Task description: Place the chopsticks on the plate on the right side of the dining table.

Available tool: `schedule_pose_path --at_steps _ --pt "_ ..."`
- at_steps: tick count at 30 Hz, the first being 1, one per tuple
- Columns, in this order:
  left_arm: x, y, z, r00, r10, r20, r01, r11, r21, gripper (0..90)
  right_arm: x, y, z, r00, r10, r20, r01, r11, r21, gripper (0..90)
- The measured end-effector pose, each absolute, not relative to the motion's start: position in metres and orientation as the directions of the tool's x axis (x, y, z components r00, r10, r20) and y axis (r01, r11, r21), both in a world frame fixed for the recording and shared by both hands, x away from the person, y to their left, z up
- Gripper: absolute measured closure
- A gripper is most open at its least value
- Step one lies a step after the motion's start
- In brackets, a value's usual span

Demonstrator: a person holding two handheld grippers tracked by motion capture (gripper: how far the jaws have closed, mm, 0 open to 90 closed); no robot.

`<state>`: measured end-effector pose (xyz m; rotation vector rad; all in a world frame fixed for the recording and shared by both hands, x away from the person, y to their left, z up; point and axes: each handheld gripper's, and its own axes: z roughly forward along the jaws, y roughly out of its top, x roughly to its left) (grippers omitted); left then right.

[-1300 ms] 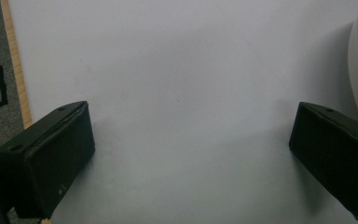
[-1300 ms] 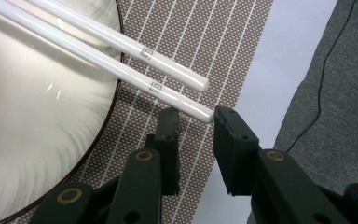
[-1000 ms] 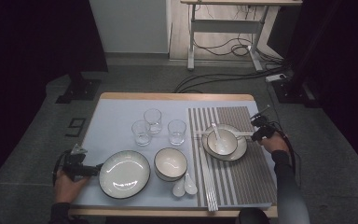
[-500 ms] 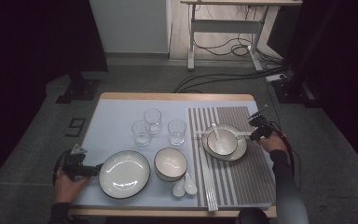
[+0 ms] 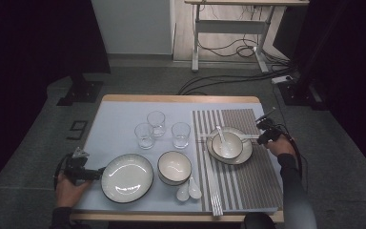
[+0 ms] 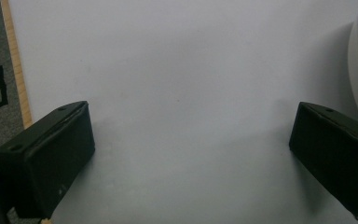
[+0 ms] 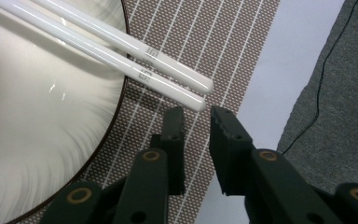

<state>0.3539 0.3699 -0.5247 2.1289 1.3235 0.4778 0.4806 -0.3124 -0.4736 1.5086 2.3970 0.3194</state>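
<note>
The right gripper [image 7: 196,117] hangs just short of the pair of white chopsticks [image 7: 121,49], whose blunt ends lie a little ahead of its tips; its jaws have just been closing and stand narrow with a small gap, nothing between them. The chopsticks rest across the plate [image 7: 37,140] on the striped mat [image 7: 205,42] (apparently over the bowl too). The left gripper [image 6: 191,154] stands wide over bare tabletop [image 6: 177,70], beside the large plate [image 5: 127,177].
</note>
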Motion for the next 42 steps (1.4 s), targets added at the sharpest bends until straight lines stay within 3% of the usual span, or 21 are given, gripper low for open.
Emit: schedule_pose_path --at_steps 26,42 --pt "0.354 0.370 -0.525 0.443 0.896 -0.002 0.688 -0.339 0.642 0.0 0.480 -0.318 -0.471 -0.375 0.916 -0.141 0.849 0.401 0.344 77.9" --pt "0.354 0.370 -0.525 0.443 0.896 -0.002 0.688 -0.339 0.642 0.0 0.484 -0.324 -0.473 -0.311 0.938 -0.155 0.865 0.347 0.363 69.3"
